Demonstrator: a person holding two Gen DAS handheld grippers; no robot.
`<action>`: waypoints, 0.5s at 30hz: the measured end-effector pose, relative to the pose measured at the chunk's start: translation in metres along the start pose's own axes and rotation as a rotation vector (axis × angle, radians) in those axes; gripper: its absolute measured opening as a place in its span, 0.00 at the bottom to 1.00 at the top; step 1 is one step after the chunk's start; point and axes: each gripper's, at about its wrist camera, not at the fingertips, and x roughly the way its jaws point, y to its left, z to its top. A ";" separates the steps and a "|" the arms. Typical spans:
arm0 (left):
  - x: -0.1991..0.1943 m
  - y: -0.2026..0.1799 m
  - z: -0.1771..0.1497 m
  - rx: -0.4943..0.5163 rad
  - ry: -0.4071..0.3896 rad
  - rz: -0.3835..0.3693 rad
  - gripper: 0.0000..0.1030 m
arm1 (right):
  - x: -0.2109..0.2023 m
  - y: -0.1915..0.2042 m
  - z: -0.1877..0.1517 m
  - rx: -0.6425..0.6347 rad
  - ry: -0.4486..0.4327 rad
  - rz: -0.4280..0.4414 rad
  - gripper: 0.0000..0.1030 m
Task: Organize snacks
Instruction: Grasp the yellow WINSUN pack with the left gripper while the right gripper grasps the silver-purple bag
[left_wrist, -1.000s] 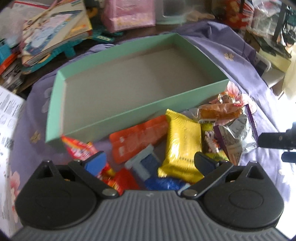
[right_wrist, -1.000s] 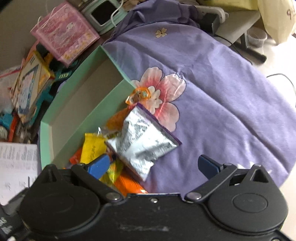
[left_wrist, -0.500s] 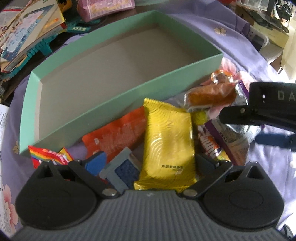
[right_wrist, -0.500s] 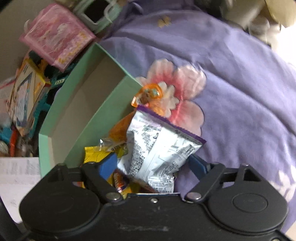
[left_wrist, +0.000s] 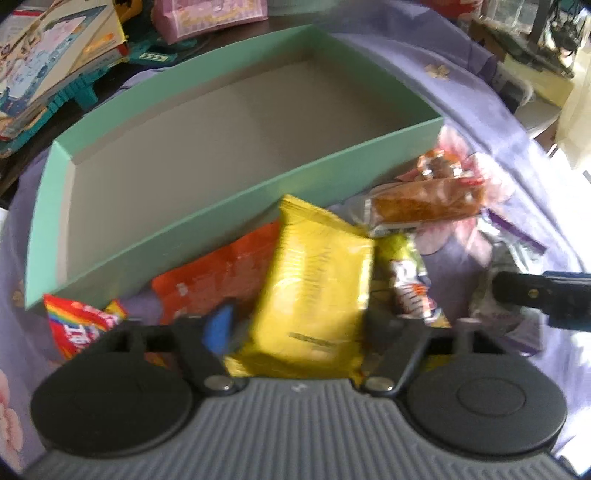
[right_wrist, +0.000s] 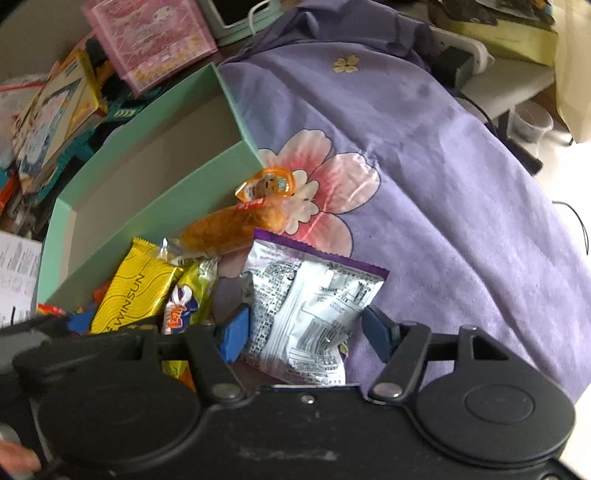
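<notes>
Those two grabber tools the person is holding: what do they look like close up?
Both look alike. The left gripper has a ribbed grey body, two round black discs, black link arms with silver rivets, and blue finger pads. The right gripper has the same discs, rivets and blue pads, but a smooth, scuffed black body. No cables or sleeves show.

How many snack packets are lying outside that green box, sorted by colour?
Yellow: 2, yellow packet and small yellow-green packet
Orange: 3, flat orange packet, clear-wrapped cake, small orange pouch
Rainbow red: 1
Silver-purple: 1
Total: 7
</notes>
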 end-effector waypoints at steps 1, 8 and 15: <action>-0.002 0.000 0.000 -0.009 -0.004 -0.008 0.55 | -0.003 -0.003 -0.002 0.003 -0.001 0.004 0.66; -0.005 0.019 -0.009 -0.082 0.012 -0.030 0.55 | 0.005 0.002 -0.017 0.032 -0.022 -0.037 0.89; -0.007 0.021 -0.012 -0.087 0.001 -0.029 0.53 | -0.001 0.012 -0.022 -0.035 -0.060 -0.028 0.57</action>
